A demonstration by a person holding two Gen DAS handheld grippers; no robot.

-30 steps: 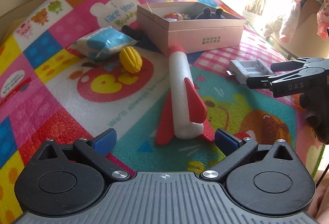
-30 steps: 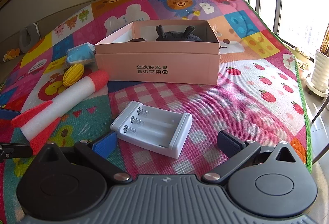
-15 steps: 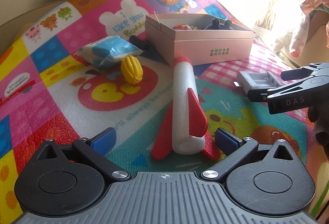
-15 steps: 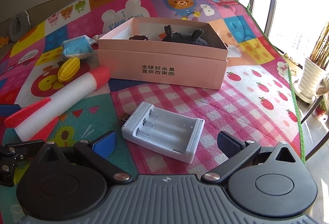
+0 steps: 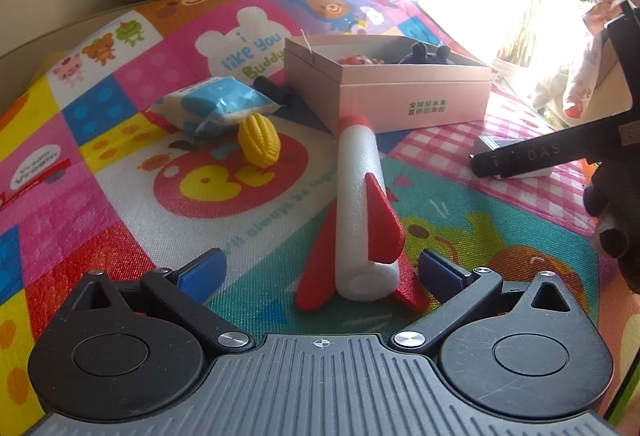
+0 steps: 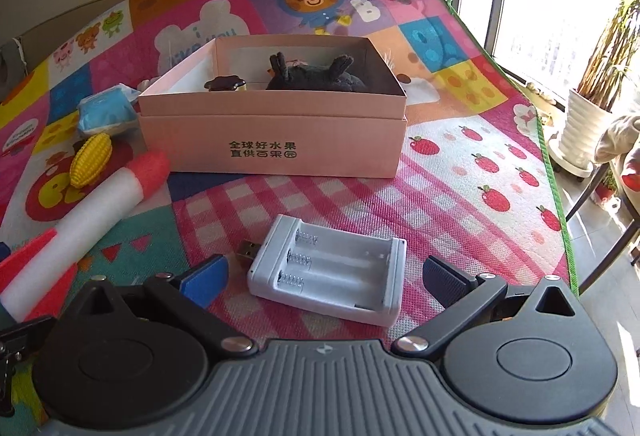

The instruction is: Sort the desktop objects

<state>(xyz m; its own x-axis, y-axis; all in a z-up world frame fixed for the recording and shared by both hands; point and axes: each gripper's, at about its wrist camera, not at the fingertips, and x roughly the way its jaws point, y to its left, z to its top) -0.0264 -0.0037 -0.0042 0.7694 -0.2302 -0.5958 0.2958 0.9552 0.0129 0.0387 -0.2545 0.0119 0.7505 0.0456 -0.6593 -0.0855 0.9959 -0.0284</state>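
On the colourful play mat [image 6: 460, 140], a pink box [image 6: 276, 144] stands toward the far edge, holding a dark plush toy [image 6: 316, 78] and a small dark-lidded item [image 6: 224, 84]. Left gripper [image 5: 320, 272] — jaws spread wide, holding nothing, flanking the tail of a white foam rocket [image 5: 356, 196] with red fins that points toward the box. Right gripper [image 6: 324, 278] — jaws likewise spread, empty, either side of a white battery holder [image 6: 332, 276] lying open-side up with a USB plug at its left end. Left of the box lie a yellow corn toy [image 5: 258, 142] and a blue tissue pack [image 5: 212, 108], just beside each other.
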